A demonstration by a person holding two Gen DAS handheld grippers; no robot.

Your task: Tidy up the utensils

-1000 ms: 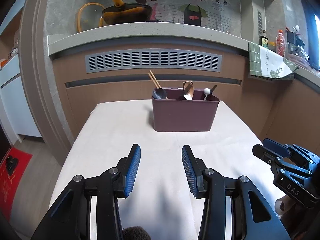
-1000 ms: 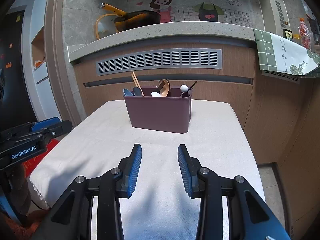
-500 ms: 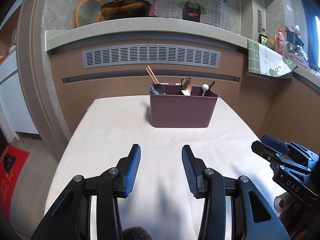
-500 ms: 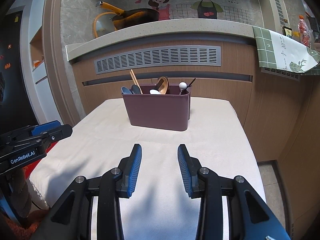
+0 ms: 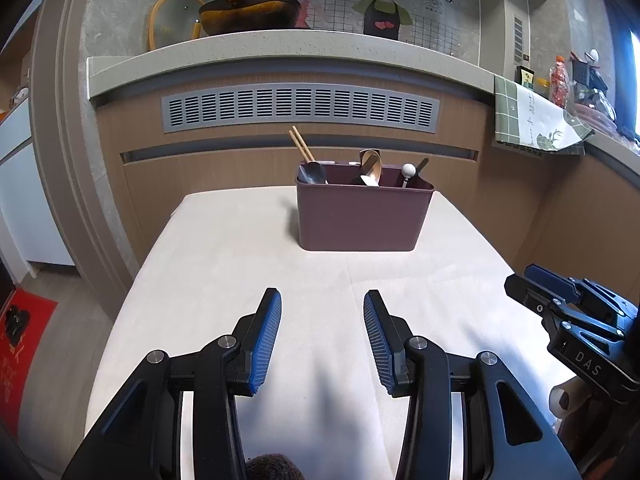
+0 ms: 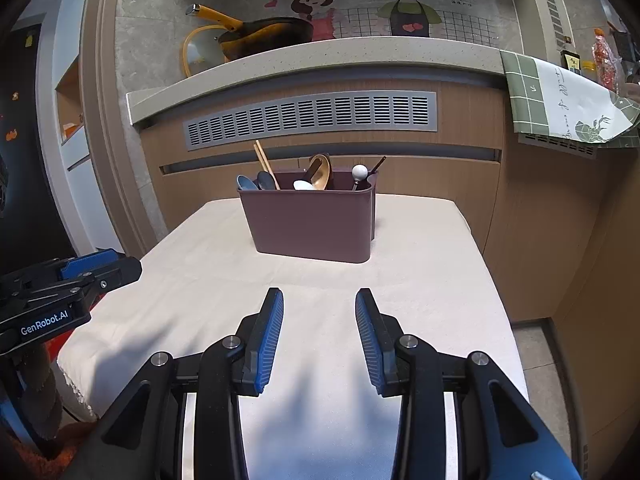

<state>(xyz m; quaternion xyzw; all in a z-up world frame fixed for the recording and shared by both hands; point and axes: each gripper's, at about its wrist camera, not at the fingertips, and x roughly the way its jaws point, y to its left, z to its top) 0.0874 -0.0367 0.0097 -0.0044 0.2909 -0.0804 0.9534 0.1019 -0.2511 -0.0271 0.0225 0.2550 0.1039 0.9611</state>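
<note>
A maroon utensil holder (image 5: pixel 362 218) stands at the far middle of the cloth-covered table (image 5: pixel 240 264); it also shows in the right wrist view (image 6: pixel 312 222). In it stand wooden chopsticks (image 5: pixel 301 145), dark spoons (image 5: pixel 316 173), a wooden spoon (image 5: pixel 372 162) and a white-knobbed utensil (image 5: pixel 408 171). My left gripper (image 5: pixel 322 336) is open and empty over the near table. My right gripper (image 6: pixel 319 334) is open and empty, also well short of the holder. Each gripper shows at the edge of the other's view.
A wood-panelled counter with a grey vent (image 5: pixel 300 108) rises right behind the table. A pan (image 5: pixel 244 10) and glass lid sit on its top. A green checked towel (image 5: pixel 532 120) hangs at the right. Floor drops off both table sides; a red mat (image 5: pixel 20 340) lies left.
Both grippers have drawn back and tilted slightly, so the holder sits a little higher and farther in both views. Both stay open and empty.
</note>
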